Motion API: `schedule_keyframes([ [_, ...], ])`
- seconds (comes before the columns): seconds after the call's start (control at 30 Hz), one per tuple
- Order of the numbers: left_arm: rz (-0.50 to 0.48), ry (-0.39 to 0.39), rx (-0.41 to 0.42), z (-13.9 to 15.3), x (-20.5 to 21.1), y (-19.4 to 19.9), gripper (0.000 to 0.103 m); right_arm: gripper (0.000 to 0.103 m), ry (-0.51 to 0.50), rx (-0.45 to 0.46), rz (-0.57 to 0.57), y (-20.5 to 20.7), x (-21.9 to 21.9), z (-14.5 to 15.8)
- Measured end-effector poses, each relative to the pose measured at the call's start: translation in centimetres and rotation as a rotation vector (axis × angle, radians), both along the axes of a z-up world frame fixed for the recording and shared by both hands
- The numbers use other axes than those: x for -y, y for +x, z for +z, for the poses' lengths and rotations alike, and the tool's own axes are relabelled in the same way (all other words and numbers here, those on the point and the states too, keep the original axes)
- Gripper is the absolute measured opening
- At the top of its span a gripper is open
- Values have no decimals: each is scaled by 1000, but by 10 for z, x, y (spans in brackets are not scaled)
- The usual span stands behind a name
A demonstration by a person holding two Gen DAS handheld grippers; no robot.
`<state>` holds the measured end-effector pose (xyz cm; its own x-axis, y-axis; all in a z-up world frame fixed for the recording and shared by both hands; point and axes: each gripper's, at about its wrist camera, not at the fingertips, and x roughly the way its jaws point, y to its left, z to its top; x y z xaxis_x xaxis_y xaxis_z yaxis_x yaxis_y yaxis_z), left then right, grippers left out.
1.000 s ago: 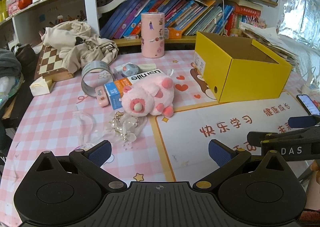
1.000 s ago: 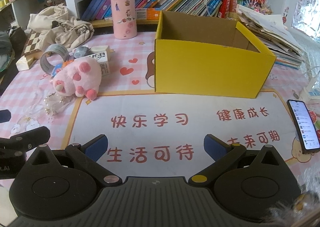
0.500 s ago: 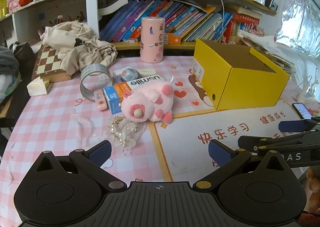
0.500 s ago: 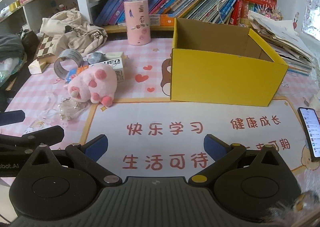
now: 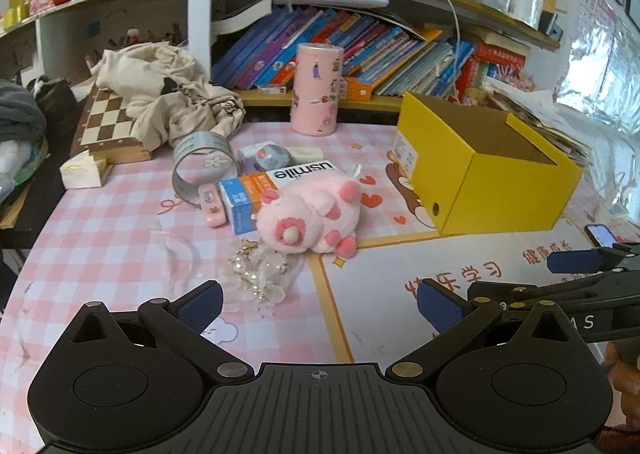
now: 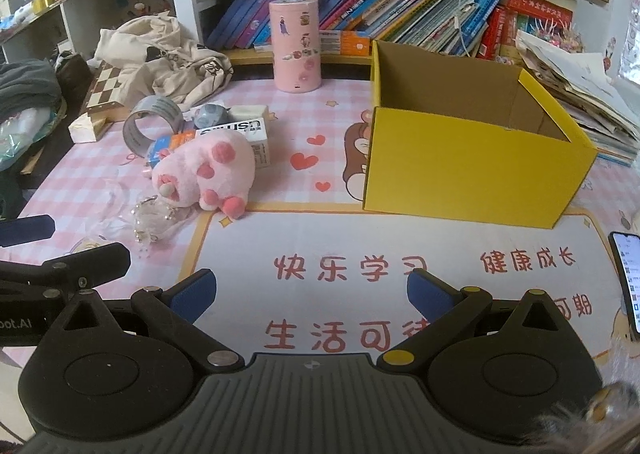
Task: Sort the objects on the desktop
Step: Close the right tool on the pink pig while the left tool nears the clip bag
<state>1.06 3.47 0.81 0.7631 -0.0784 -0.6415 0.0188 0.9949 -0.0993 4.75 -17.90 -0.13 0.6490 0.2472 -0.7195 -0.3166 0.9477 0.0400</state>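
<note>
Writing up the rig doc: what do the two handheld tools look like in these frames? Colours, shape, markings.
Both match. The left tool and right tool have matte black bodies with a ribbed centre plate bearing a small crosshair mark, round hubs at each side, and black linkage fingers tipped with blue textured pads. Pivot pins are silver on one side, brass-yellow on the other. White lettering, partly cut off, shows on each tool's side. No cables or sleeves are visible.

Crowded white bookshelves (image 5: 328, 49) behind a pink checked desk (image 5: 100, 238)
</note>
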Motion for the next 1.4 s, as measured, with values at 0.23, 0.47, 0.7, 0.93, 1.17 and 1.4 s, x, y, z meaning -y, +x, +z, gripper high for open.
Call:
schedule_keyframes([
  [0.23,28,3,0,0,-5,-1,103,103,16,-12,20,9,-4,1],
  [0.47,57,-40,17,0,-12,-1,103,103,20,-21,92,23,-14,1],
  [0.7,121,-52,19,1,-16,8,103,102,28,-39,180,51,-26,-2],
  [0.93,225,-37,-34,-5,-24,16,103,102,23,-67,284,80,-44,-5],
  [1.17,232,49,-63,-19,-17,20,103,102,12,-101,386,102,-68,-17],
  [1.4,230,109,-106,-35,-15,41,101,103,20,-102,460,118,-93,-21],
])
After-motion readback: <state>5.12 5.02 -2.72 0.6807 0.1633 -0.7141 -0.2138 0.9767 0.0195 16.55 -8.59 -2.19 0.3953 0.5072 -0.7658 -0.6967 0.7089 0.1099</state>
